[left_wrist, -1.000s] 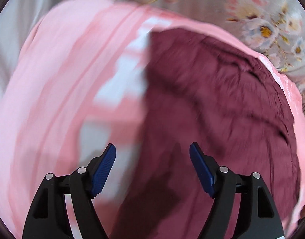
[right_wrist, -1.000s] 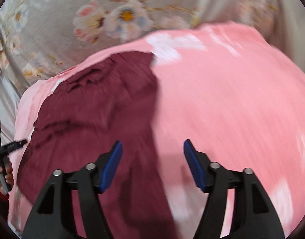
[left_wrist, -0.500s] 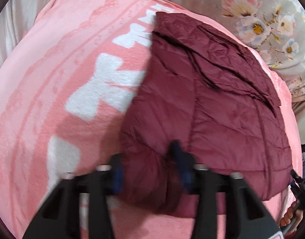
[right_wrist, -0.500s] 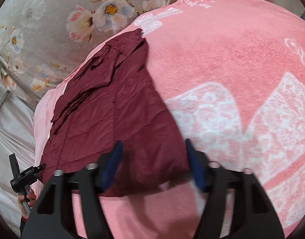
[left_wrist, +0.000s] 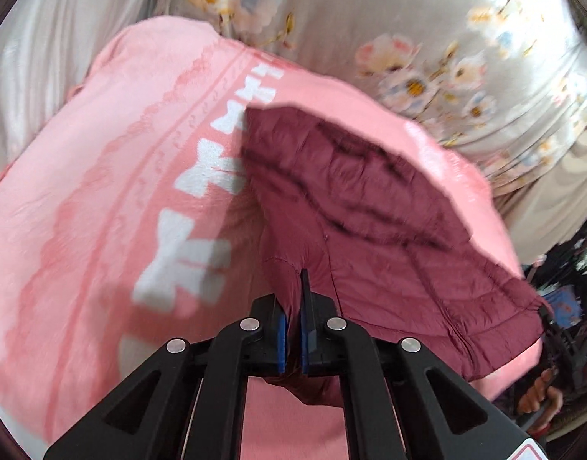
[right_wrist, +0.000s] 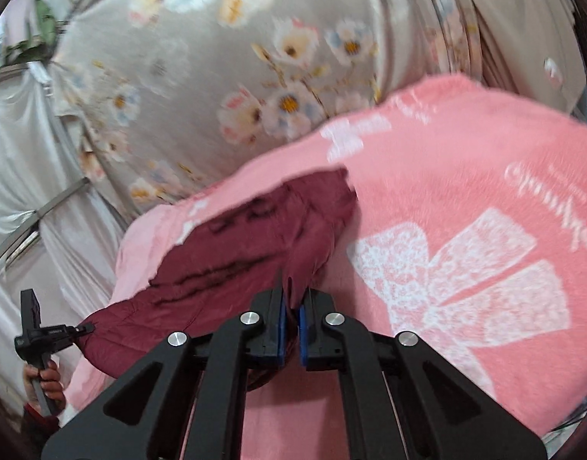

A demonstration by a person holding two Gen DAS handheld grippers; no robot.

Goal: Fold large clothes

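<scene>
A dark maroon quilted jacket (left_wrist: 389, 222) lies on a pink blanket (left_wrist: 101, 191) with white bow prints. My left gripper (left_wrist: 292, 329) is shut on the jacket's near left corner and lifts it off the blanket. My right gripper (right_wrist: 289, 326) is shut on the jacket's near right corner (right_wrist: 301, 268), also raised. The jacket (right_wrist: 224, 268) stretches between the two grippers, its far end resting on the blanket (right_wrist: 466, 191). The left gripper shows in the right wrist view (right_wrist: 63, 331), and the right gripper shows at the edge of the left wrist view (left_wrist: 554, 326).
A grey floral sheet (right_wrist: 255, 76) covers the bed behind the blanket. White fabric and a metal rail (right_wrist: 44, 207) stand at the left. Dark clutter (left_wrist: 573, 268) lies beyond the blanket's right edge.
Both grippers were open above the jacket, came down on its near edge, closed on the two corners, and now lift that edge upward.
</scene>
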